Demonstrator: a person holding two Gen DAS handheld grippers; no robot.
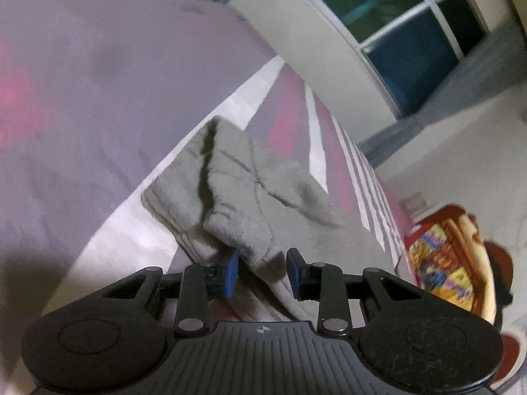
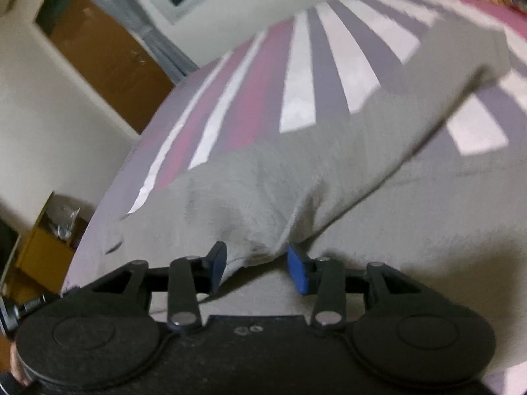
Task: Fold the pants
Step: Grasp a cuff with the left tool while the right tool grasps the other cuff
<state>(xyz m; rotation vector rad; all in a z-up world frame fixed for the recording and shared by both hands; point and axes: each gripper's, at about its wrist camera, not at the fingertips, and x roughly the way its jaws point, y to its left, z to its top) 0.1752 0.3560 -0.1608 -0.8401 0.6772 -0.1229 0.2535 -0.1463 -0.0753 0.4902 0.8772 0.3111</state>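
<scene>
1. Pants (image 2: 296, 177), grey and fleecy, are lying on the bed (image 1: 82, 98), spread over its striped purple, pink and white cover; in the left wrist view the same cloth (image 1: 237, 197) is sitting bunched and creased just beyond the fingers.

2. The left gripper (image 1: 262, 273) is hanging over a folded edge of the cloth. Its fingers (image 1: 232, 271) are standing apart, and a hem is lying in the gap between them; the near finger looks to be brushing the cloth, but nothing is pinched.

3. The right gripper (image 2: 257, 268) is likewise parted. A raised ridge of cloth is running up to and between its fingers (image 2: 298, 271), and the pads are not pressing on it.

4. The relation that matters: from the right gripper the pants are stretching away toward the far right of its view, a long leg running diagonally across the stripes. From the left gripper the cloth is piled short and thick straight ahead.

5. Judging from this, each hand is sitting at one end of a fold edge, both equally near the cloth.

6. The next move probably calls for a fresh grasp or a smoothing pass along that long axis.

7. Both views are blurring, so fine contact is hard to confirm.
</scene>
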